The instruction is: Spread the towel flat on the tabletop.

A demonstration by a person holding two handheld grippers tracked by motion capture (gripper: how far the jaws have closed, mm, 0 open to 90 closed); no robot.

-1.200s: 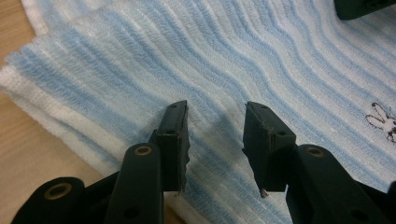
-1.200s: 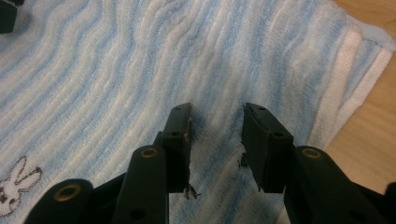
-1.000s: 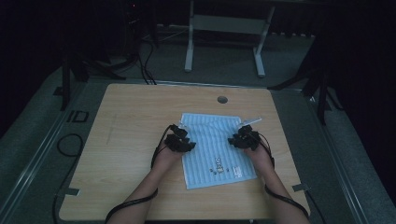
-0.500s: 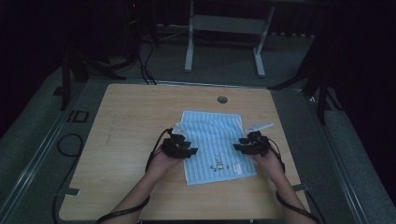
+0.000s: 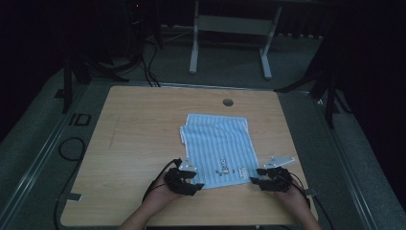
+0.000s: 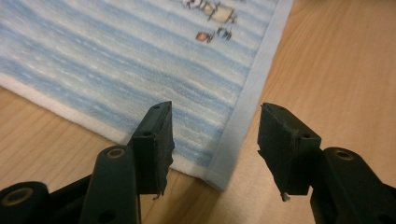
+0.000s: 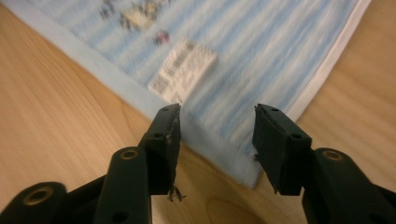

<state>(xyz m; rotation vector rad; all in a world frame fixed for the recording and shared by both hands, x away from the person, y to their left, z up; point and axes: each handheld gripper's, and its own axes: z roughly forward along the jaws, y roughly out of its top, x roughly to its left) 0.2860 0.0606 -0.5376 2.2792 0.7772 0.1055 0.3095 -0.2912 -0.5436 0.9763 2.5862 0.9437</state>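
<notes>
A blue-and-white striped towel (image 5: 218,141) lies flat on the wooden table (image 5: 134,143), with a small print and a white label (image 7: 184,70) near its near edge. My left gripper (image 5: 192,184) is at the towel's near left corner (image 6: 217,179); its jaws have just been opening and now straddle that corner without pressing it. At the near right corner (image 7: 247,175), my right gripper (image 5: 256,182) has also just been opening, and its pads stand off the cloth. Both point toward the towel from the near side.
A round cable hole (image 5: 228,102) sits near the table's far edge. Beyond the table stands a white desk frame (image 5: 230,28). Cables (image 5: 72,148) lie on the dark floor to the left. The table's near edge is close behind both hands.
Both hands have drawn back from the towel's far part to its near corners. The left went down the left side, the right down the right side.
</notes>
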